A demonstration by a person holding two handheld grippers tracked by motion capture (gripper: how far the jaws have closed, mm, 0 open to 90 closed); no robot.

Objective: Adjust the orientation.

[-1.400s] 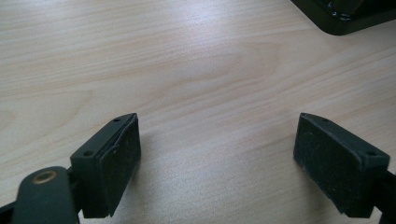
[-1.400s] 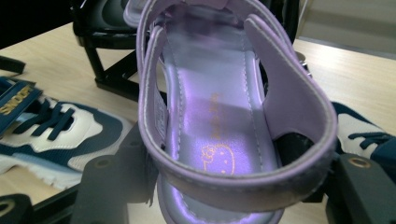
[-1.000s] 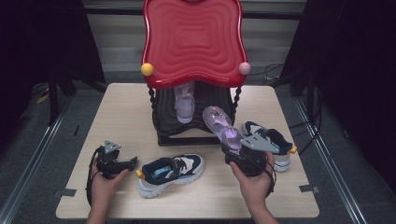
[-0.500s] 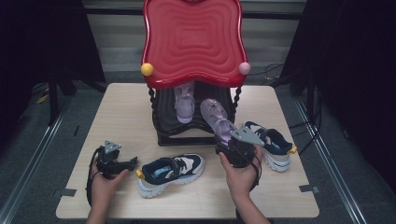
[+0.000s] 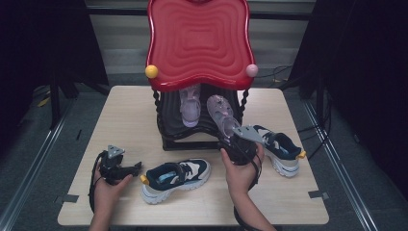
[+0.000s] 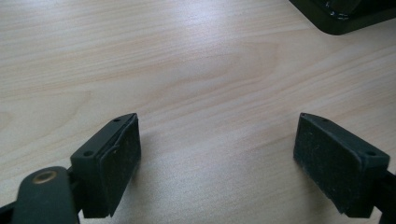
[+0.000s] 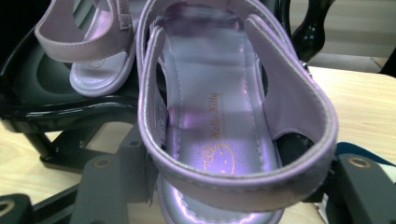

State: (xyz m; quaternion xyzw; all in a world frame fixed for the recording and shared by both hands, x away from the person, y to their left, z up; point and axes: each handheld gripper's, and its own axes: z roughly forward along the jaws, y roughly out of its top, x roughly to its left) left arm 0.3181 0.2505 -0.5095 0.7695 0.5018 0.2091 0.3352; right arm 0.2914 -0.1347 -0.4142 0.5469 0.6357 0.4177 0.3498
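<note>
- Since the earlier frames, the lilac sandal [image 5: 222, 117] I carry has travelled left and a little farther in. It was out over the bare table right of the rack; now its toe reaches the front edge of the rack's lower shelf [image 5: 202, 127].
- That puts it just beside its mate, the second lilac sandal [image 5: 189, 105], which already sits on that shelf under the red wavy top [image 5: 199, 43]. I judge the placing step is close: the sandal has yet to go in and down to rest on the shelf.
- In the right gripper view the sandal [image 7: 224, 121] fills the space between the jaws, heel end nearest me, toe pointing at the rack. The black jaws press its sides from either flank, so the right gripper [image 5: 239, 144] is grasping the sandal.
- My right hand [image 5: 239, 168] wraps the gripper body from below, forearm coming in from the near edge, the tool tilted up and away so the sandal hangs raised off the table.
- The left gripper [image 5: 118, 166] has kept its place on the table [image 5: 125, 110] at near left; its jaws stand wide apart with bare wood between them, released.
- One navy sneaker [image 5: 175, 179] lies between my hands and another navy sneaker [image 5: 279, 149] just right of the right gripper, both untouched.
</note>
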